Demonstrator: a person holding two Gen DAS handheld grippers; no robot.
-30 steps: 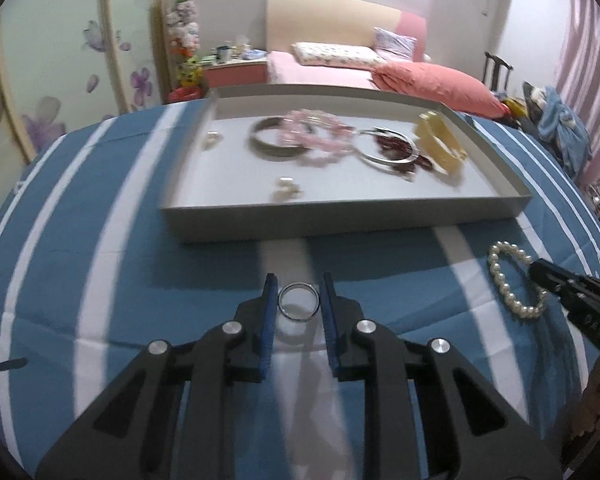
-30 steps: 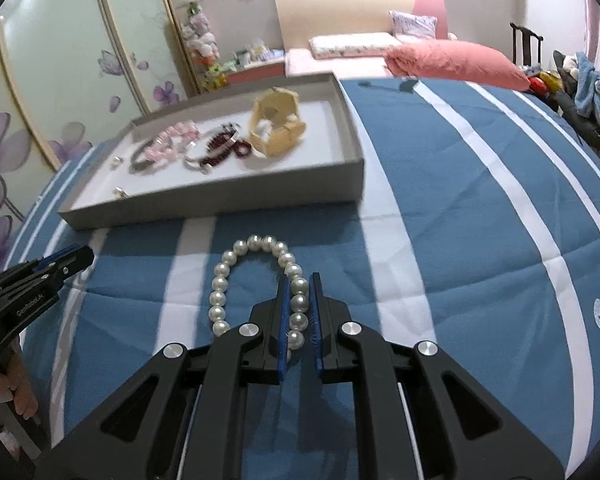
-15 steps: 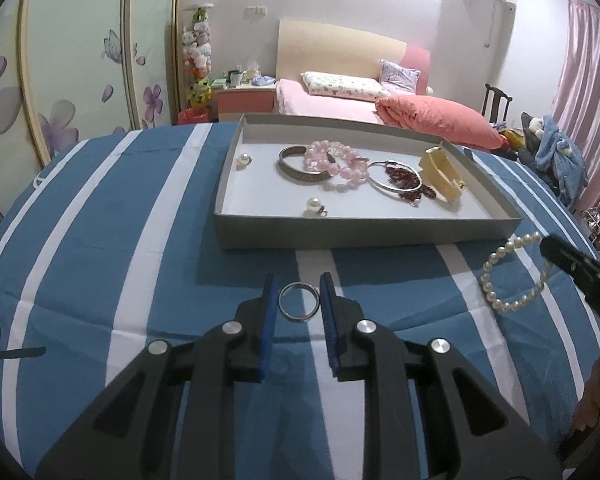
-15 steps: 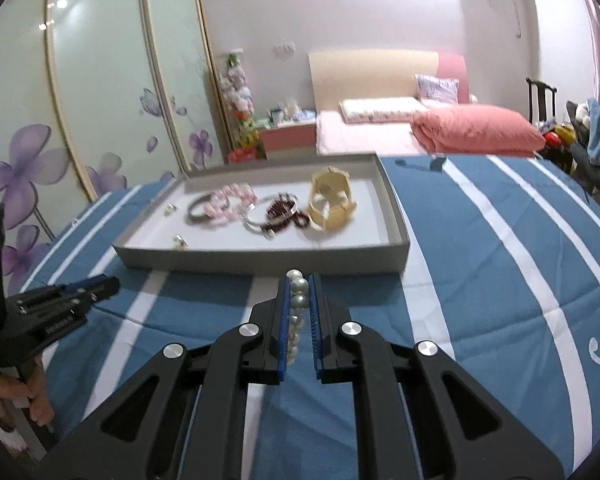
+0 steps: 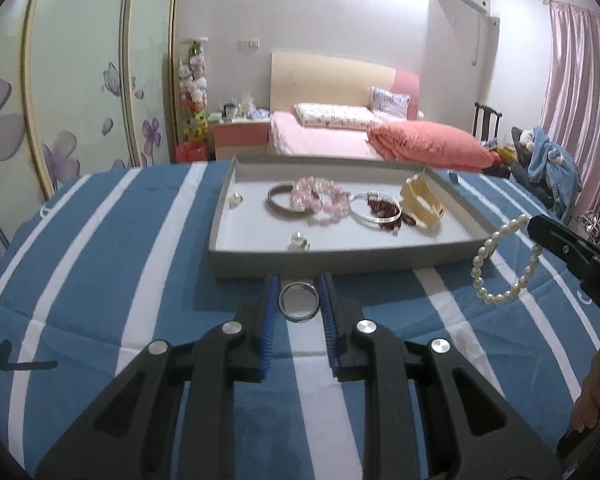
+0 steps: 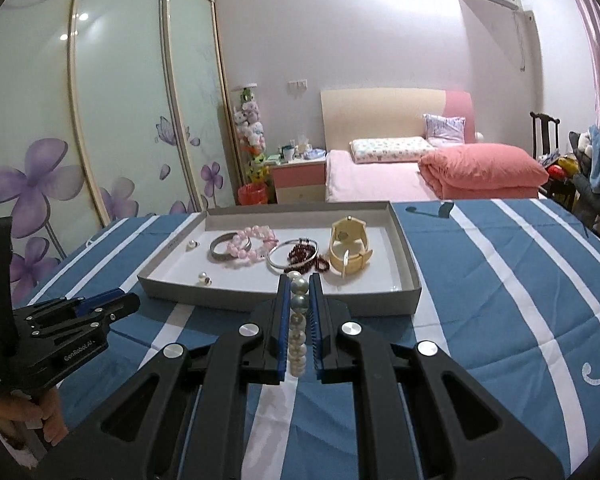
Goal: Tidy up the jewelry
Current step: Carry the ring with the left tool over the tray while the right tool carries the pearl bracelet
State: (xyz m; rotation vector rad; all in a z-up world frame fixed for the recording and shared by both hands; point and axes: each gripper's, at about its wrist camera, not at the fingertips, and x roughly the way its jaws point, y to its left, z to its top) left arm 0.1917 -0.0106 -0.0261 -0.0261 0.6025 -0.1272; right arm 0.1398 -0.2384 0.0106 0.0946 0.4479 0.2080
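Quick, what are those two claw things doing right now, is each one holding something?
Left gripper: shut on the silver ring.
Right gripper: shut on the pearl bracelet, lifted off the blue striped cloth.

Home bedroom, pink bed (image 6: 384,184) w/ headboard, floral wardrobe doors (image 6: 100,120), nightstand (image 6: 298,178), curtains (image 5: 580,100)

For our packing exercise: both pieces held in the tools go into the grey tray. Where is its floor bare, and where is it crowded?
Bare floor in the grey tray: the near strip along the front wall, beside the loose pearl earring, and the left end near the second earring. Crowded: the middle and right, where the metal bangle, pink bead bracelet, garnet beads and cream watch overlap.
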